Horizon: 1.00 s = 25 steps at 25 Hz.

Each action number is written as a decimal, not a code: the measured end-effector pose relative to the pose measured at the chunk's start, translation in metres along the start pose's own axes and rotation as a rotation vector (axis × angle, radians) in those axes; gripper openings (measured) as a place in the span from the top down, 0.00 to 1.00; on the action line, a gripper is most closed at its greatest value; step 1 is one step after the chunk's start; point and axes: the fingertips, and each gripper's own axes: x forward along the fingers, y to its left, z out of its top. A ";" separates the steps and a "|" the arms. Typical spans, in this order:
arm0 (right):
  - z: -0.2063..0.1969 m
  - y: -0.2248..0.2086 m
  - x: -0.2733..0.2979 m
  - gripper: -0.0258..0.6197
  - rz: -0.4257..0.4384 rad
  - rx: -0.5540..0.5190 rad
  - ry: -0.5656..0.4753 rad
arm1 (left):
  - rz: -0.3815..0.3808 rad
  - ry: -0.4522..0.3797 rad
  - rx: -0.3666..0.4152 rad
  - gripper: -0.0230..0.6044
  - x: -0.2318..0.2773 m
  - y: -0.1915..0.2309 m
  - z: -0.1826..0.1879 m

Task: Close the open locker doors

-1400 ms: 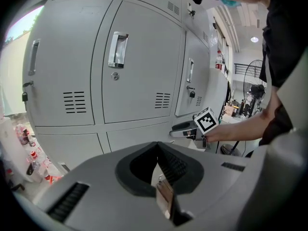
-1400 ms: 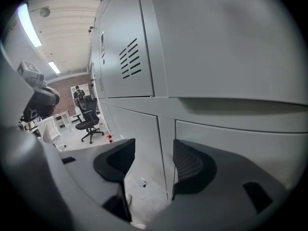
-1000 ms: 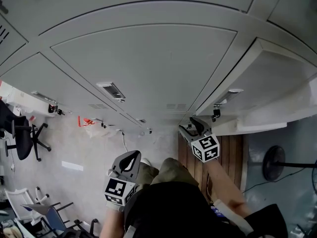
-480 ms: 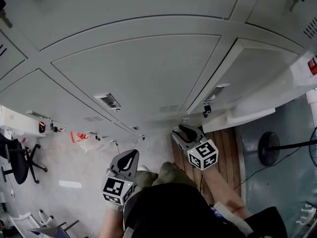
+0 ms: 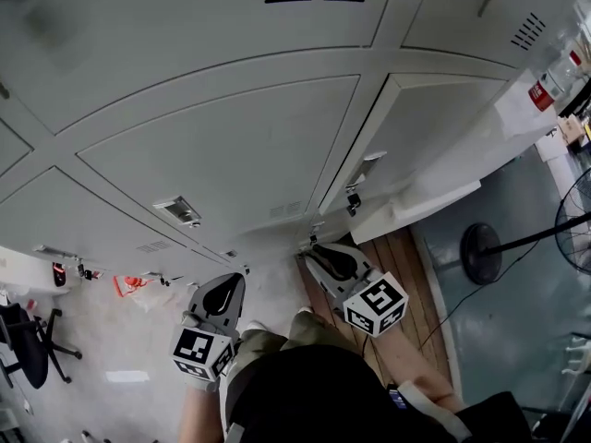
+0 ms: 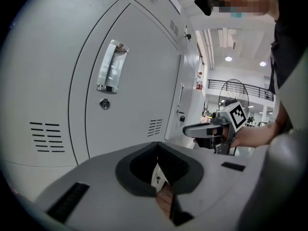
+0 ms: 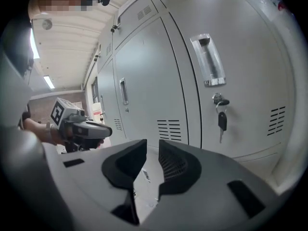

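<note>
One door (image 5: 434, 132) right of centre stood ajar, the left hand-held gripper (image 5: 222, 295) was clenched, and the right hand-held gripper (image 5: 317, 253), jaws just closing to an empty slit, could snag the nearby key (image 5: 352, 201) if pushed carelessly.

The fan (image 5: 482, 252) runs off the right edge — the office chair (image 5: 26, 356) off the left.

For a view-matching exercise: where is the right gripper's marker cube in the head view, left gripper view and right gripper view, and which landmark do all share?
Head view: marker cube, low, just right of centre.
Left gripper view: right of centre, at mid-height.
Right gripper view: not in it; the cube at left is on the left gripper.
Shared landmark: the hanging key.
</note>
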 end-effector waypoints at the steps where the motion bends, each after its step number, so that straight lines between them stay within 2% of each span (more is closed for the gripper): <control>1: 0.005 0.002 -0.005 0.82 -0.005 -0.001 -0.007 | -0.012 -0.006 0.007 0.95 0.001 -0.001 0.003; 12: 0.062 0.023 -0.054 0.86 -0.068 -0.057 -0.082 | -0.142 -0.085 0.084 0.95 0.005 -0.025 0.049; 25: 0.101 0.049 -0.085 0.86 -0.124 -0.130 -0.159 | -0.215 -0.163 0.121 0.95 -0.015 -0.051 0.101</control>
